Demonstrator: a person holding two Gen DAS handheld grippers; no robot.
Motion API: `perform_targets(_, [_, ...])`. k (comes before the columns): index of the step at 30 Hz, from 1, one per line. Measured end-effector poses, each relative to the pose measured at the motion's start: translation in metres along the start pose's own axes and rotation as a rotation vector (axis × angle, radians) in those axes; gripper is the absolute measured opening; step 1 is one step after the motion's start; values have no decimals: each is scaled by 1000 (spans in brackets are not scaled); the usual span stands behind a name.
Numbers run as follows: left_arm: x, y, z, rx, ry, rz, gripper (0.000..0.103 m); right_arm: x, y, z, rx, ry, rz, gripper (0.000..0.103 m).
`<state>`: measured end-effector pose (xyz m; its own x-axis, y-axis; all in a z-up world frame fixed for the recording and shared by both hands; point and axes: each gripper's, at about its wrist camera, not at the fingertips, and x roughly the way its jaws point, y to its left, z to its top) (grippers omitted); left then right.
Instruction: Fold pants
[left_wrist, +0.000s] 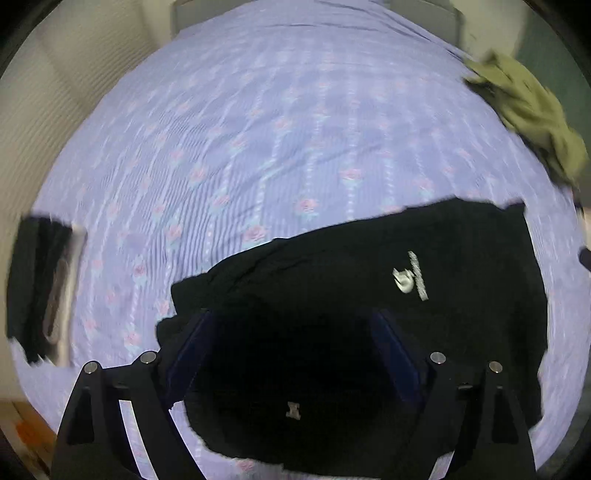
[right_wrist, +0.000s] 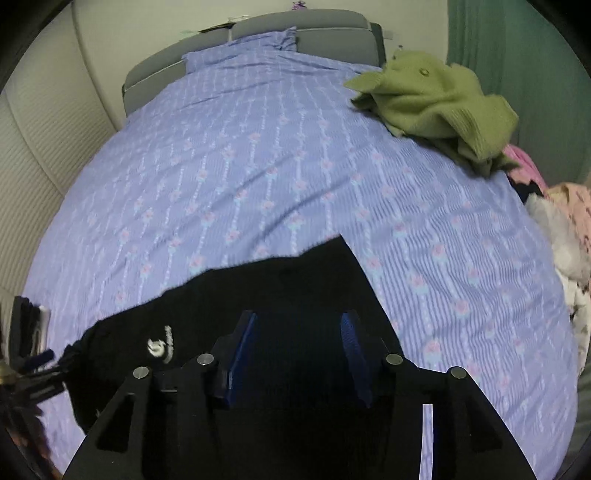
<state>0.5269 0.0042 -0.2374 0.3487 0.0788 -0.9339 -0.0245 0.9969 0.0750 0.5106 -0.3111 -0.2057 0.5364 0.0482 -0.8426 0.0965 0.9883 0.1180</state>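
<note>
While both hand-held grippers pointed steeply down at the bed, the left gripper (left_wrist: 295, 325) had its blue-padded jaws spread wide, with nothing pinched between them; only the dark cloth of the black pants with a small white logo (left_wrist: 369, 295) lay beneath the gap. The right gripper (right_wrist: 299, 325) stood with its blue pads apart as well, less widely, and the pictures showed no fabric pressed between them.

The pants lay folded flat on the near part of the bed, directly under and just beyond both sets of fingers. In the left wrist view the white logo (left_wrist: 410, 277) sat to the right of the jaws; in the right wrist view it sat to their left, so the garment lay between the two tools.

Around it stretched the lavender bedsheet printed with pink flowers in stripes (right_wrist: 258, 166). At the far right of the bed a crumpled olive-green knitted sweater (right_wrist: 436, 103) lay well apart from the pants. A pile of pink and white clothing (right_wrist: 561, 221) lay at the right edge. A folded dark garment with a pale band (left_wrist: 44, 288) lay at the near left. Grey headboard cushions (right_wrist: 303, 22) stood at the far end.
</note>
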Motion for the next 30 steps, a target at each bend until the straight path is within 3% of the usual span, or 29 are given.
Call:
perform_targets(4, [-20,-32,-3,209,-34,-105,90,4,-26,-20,23,34,-16,49])
perform_targets(8, [-15,-78,4,516,-89,-246,90,13,-48,-41,15,78,8,49])
perform_targets(11, [7,-102,19,613,-26,-354,87,23,-60,-50,-5,100,28,49])
perform_targets(13, [26,-111,26,624,35,-401,79,35,-66,-52,1,118,52,49])
perform_targets(17, [60,-123,34,606,146,-454,76,61,-69,-50,-12,143,99,49])
perform_targets(22, [88,-127,33,573,249,-456,74,101,-80,-47,48,219,135,49])
perform_targets(24, [95,-129,28,582,285,-444,60,112,-79,-51,54,254,143,48])
perform_targets(25, [97,-128,26,577,304,-446,40,113,-76,-52,37,262,129,45])
perform_targets(26, [100,-127,25,564,329,-439,29,113,-73,-53,9,264,100,30])
perform_targets(27, [99,-125,24,553,334,-436,27,112,-70,-53,-1,262,92,15])
perform_targets(30, [89,-119,23,500,342,-470,15,89,-65,-47,11,214,72,10])
